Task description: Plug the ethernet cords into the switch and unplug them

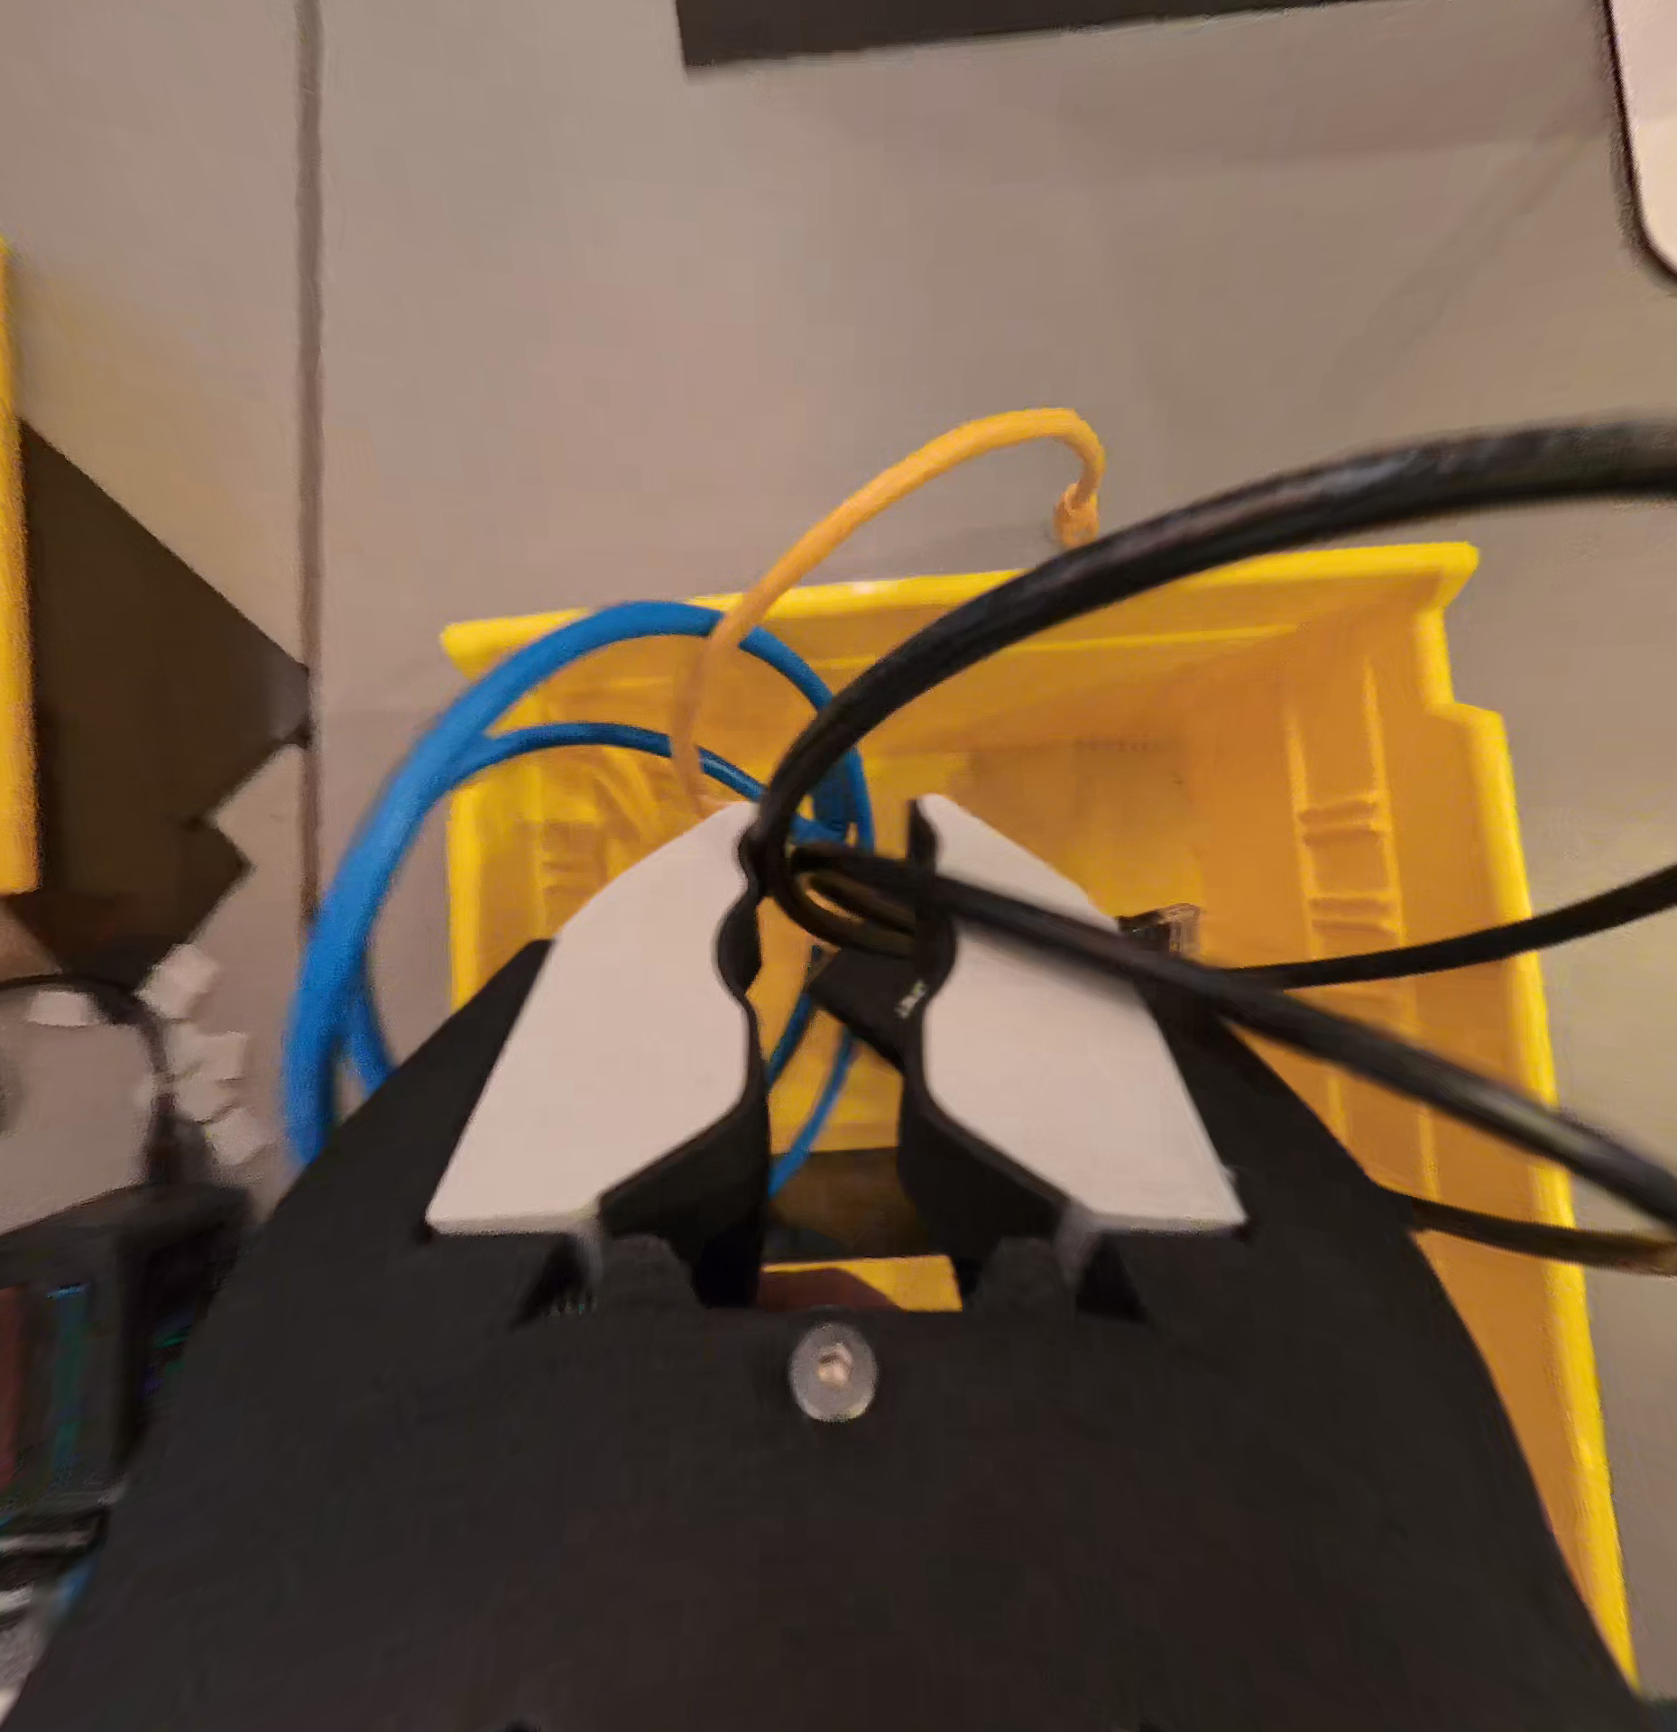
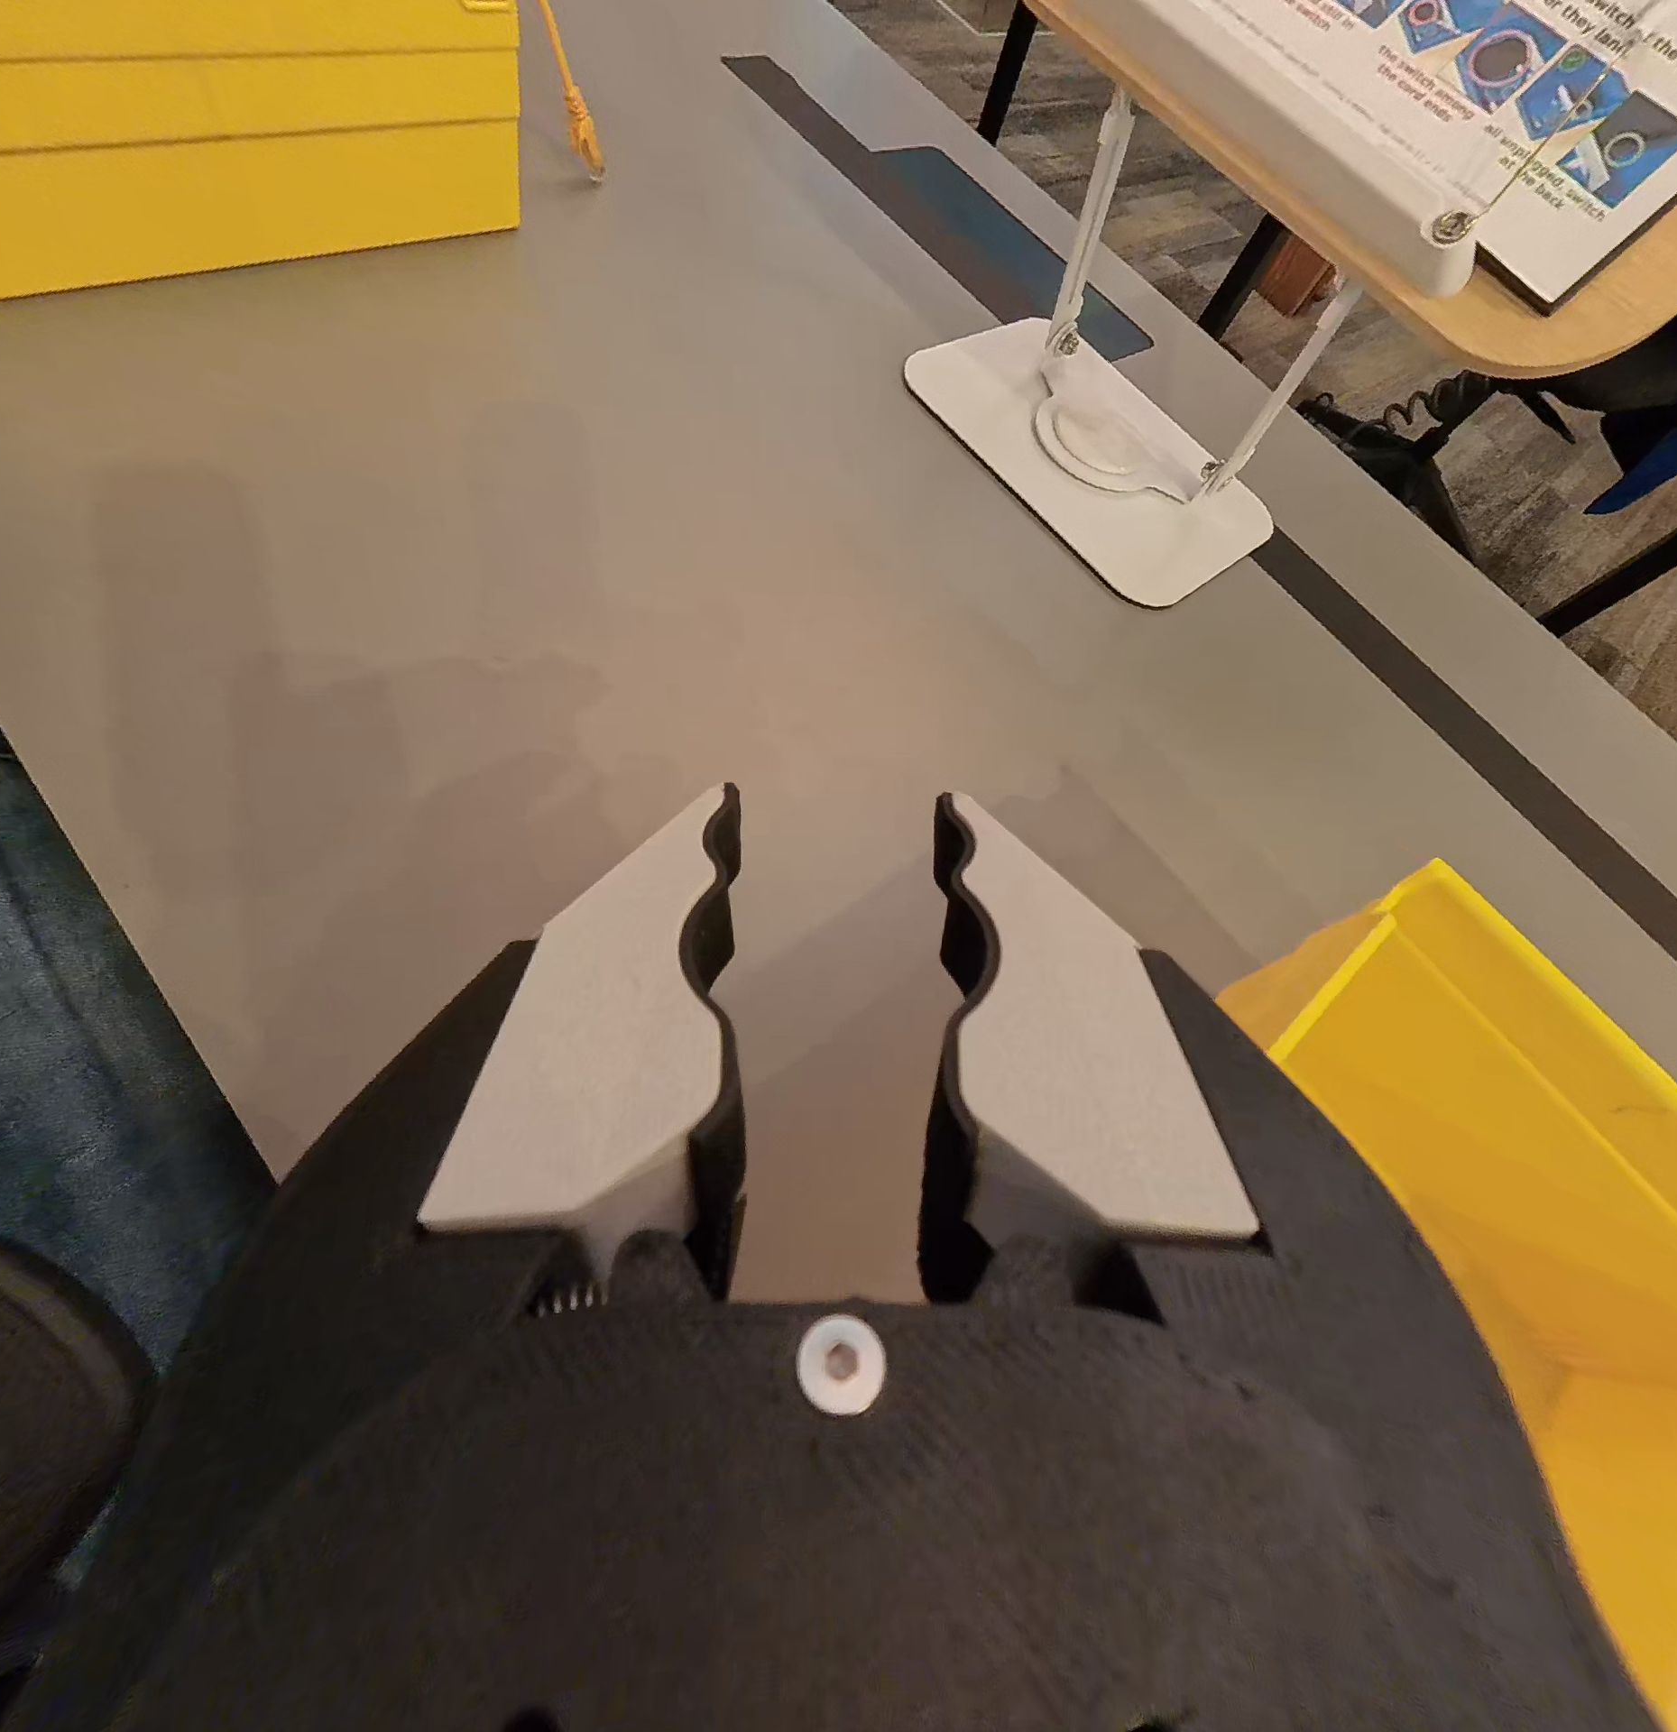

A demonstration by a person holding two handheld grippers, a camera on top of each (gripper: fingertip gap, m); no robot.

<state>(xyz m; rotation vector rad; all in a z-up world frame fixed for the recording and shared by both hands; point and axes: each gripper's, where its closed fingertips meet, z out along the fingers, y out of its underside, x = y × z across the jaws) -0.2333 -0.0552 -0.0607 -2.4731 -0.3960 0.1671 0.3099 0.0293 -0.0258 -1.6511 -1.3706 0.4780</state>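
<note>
Hanging over a yellow bin (image 1: 1303, 750), the left gripper (image 1: 830, 825) has its two fingers apart, with a bundle of black cords (image 1: 1190, 600) running through the gap between them. One thick black cord bends around the tip of the left finger and goes off to the right edge of the picture, where it is cut off. Thinner black cords cross the right finger and also leave at the right side. I cannot tell if the fingers really press on the cords or if the cords only lie across them; the picture is blurred here. A small black flat part (image 1: 886, 993) sits low in the gap. It carries some tiny writing, but this is too small to make out.

Behind the fingertips, a blue cord (image 1: 366, 890) makes loops that hang over the left wall of the bin, and a yellow cord (image 1: 816, 553) rises in an arch above the bin, its plug end (image 1: 1076, 511) hanging just past the far rim. At the lower left a dark box (image 1: 47, 1312) is cut off by the frame and very blurred; whether this is the switch, I cannot tell.

The right gripper (image 2: 837, 801) is open and empty, above the bare grey table (image 2: 534, 525). No cord is near it; only the yellow plug end (image 2: 583, 141) shows, well apart, beside a yellow box (image 2: 244, 159). A white stand (image 2: 1087, 459) holds a printed sheet (image 2: 1565, 122).
</note>
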